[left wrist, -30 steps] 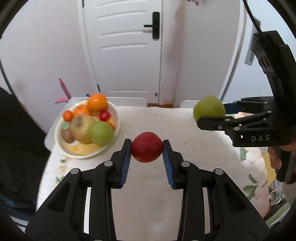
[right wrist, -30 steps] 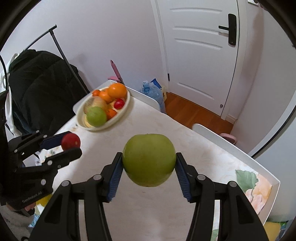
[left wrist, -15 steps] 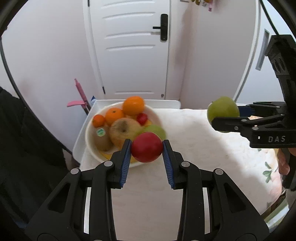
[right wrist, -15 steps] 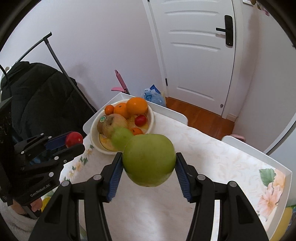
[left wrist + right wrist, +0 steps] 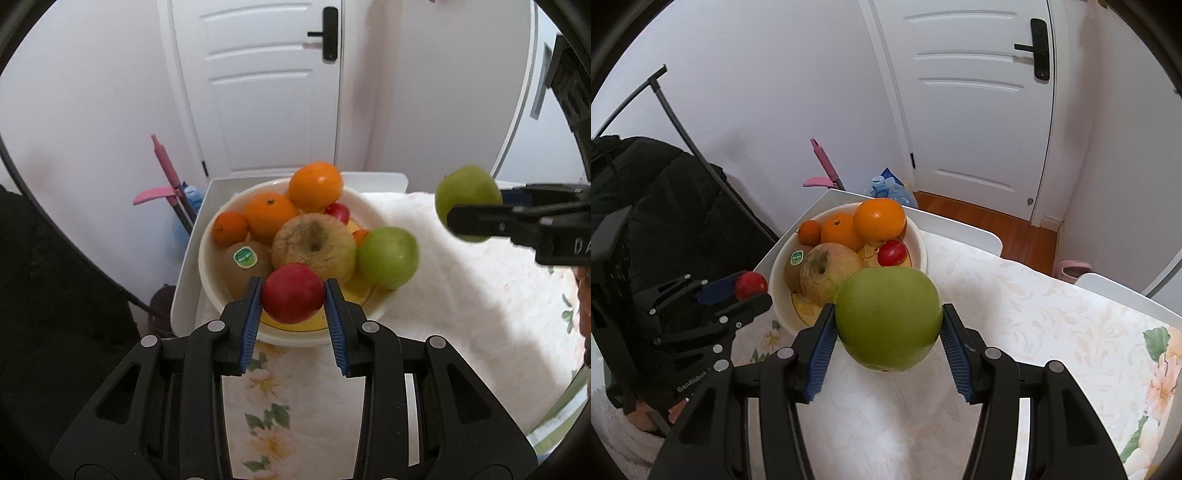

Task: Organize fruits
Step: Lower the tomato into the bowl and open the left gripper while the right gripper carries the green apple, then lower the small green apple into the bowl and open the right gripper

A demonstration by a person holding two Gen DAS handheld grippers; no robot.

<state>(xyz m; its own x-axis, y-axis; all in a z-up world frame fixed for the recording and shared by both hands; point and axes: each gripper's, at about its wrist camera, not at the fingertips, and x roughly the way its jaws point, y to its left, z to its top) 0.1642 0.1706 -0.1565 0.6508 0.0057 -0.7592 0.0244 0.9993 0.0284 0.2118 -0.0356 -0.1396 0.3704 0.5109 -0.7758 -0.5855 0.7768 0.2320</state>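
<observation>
My left gripper [image 5: 293, 295] is shut on a small red fruit [image 5: 293, 292] and hovers over the near rim of a white fruit bowl [image 5: 207, 254]. The bowl holds oranges [image 5: 314, 186], a kiwi [image 5: 245, 258], a brownish apple [image 5: 314, 245], a green apple [image 5: 388, 256] and a small red fruit [image 5: 338, 211]. My right gripper [image 5: 888, 325] is shut on a big green apple [image 5: 888, 319], held in the air just right of the bowl [image 5: 919, 236]. In that view the left gripper [image 5: 750, 291] shows at the left with its red fruit [image 5: 750, 284].
The bowl stands at the far left corner of a white table [image 5: 461, 295] with a floral cloth. A pink-handled tool [image 5: 166, 173] and a water bottle [image 5: 890, 190] stand past the table's edge by the wall. Dark clothing [image 5: 653, 206] hangs at the left. A white door [image 5: 967, 110] is behind.
Both grippers have moved left across the table toward the bowl, each keeping its fruit. The left one now hangs over the bowl's near rim and the bowl looks much closer.
</observation>
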